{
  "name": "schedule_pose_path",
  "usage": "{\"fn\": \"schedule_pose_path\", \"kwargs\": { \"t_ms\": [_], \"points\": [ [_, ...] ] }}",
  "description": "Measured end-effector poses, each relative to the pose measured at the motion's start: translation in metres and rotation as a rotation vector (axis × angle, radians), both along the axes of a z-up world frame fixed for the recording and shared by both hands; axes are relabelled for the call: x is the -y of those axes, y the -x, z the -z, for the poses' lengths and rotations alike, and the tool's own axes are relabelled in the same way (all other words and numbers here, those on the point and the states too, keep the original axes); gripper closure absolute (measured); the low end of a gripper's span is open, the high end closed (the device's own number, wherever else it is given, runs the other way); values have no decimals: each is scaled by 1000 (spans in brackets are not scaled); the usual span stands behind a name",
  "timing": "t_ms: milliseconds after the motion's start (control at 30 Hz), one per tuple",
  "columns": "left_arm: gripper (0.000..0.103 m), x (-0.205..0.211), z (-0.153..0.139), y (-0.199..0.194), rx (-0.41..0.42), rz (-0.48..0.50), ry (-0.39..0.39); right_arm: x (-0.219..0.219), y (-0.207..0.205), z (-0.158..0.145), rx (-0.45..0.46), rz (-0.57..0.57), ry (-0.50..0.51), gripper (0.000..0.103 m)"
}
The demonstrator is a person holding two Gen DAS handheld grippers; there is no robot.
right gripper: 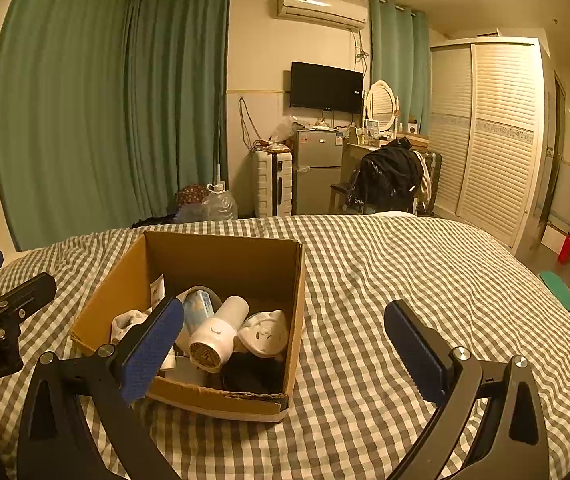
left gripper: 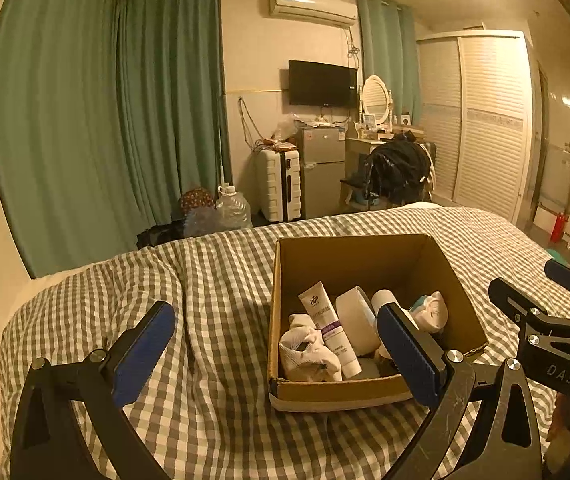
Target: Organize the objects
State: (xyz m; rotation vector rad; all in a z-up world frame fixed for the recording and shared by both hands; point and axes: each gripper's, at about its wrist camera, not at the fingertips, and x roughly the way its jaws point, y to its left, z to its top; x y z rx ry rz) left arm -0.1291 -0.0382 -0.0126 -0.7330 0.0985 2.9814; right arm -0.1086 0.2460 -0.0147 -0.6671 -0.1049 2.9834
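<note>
Bedroom scene under warm light, with a bed in a grey-and-white checked cover carrying all the task items. Nearest the cameras, the left hand-held gripper and the right hand-held gripper, each black-framed with blue pads, are spread wide and hold nothing; both hover above the near edge of the bed. Just beyond them stands an open brown cardboard box, toward the middle of the bed. Inside it lie a white squeeze tube with a purple band, a crumpled white cloth at the near left corner, a white cylindrical device with a round mesh end, a white moulded mask against the right wall, and a dark round item at the near wall. Farther back stand a white ribbed suitcase, a small grey fridge, green curtains, a black wall-mounted television and a white louvred wardrobe.
</note>
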Motion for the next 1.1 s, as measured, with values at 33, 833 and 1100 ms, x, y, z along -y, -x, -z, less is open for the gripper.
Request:
{"fn": "schedule_pose_path", "kwargs": {
  "t_ms": [33, 833, 1100],
  "points": [
    [0, 0, 0, 0, 3, 1, -3, 0, 0, 0, 1, 0, 1, 2],
    [0, -3, 4, 0, 5, 3, 17, 4, 5, 6, 16, -14, -13, 2],
    [0, -6, 4, -1, 0, 12, 31, 6, 6, 9, 25, -19, -12, 2]
  ]
}}
